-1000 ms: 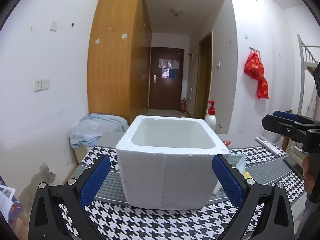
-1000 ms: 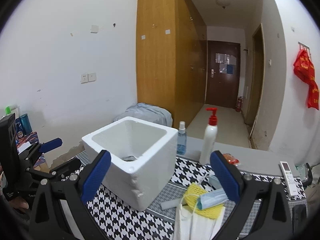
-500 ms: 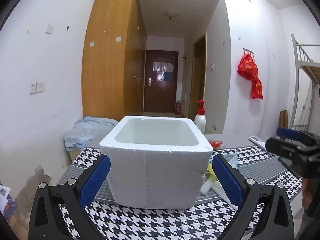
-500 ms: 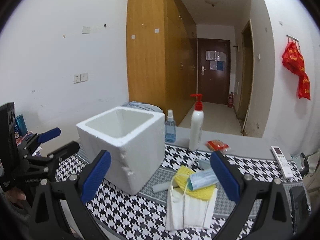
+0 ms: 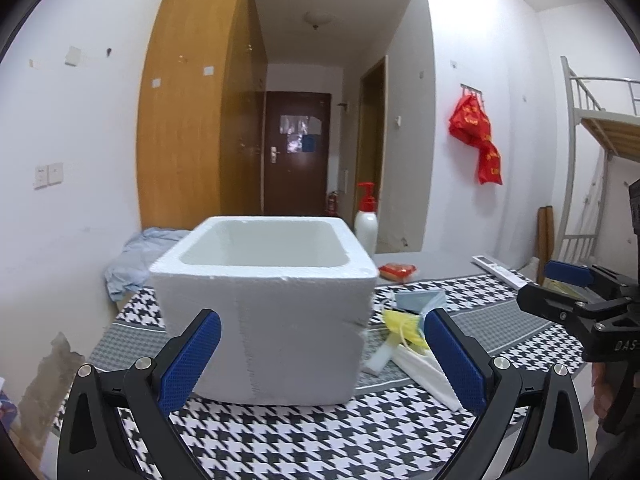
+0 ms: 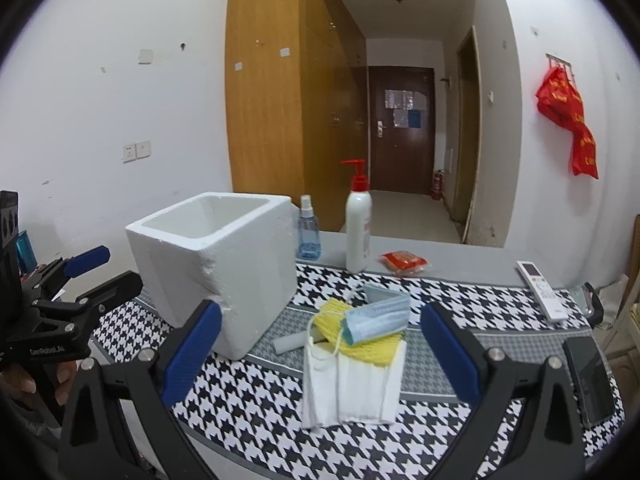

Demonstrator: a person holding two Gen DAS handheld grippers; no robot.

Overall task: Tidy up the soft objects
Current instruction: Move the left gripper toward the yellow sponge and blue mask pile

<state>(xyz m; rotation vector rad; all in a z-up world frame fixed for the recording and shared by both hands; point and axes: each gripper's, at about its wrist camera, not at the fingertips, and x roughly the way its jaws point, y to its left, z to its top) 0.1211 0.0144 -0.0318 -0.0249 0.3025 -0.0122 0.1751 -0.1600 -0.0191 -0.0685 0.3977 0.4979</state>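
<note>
Both tongs, left (image 5: 320,356) and right (image 6: 318,350), spread wide and empty (foam box (image 5: 264,304) centre frame, masks (image 6: 360,344) lower centre).

We are seeing the foam box (image 6: 224,264) sitting on the counter (image 6: 480,304) at the left. Just right of it, the masks (image 6: 360,344) are lying in a pile. Behind them, the spray bottle (image 6: 308,236) and pump bottle (image 6: 357,228) are standing side by side; the remote (image 6: 540,290) is lying far right.
</note>
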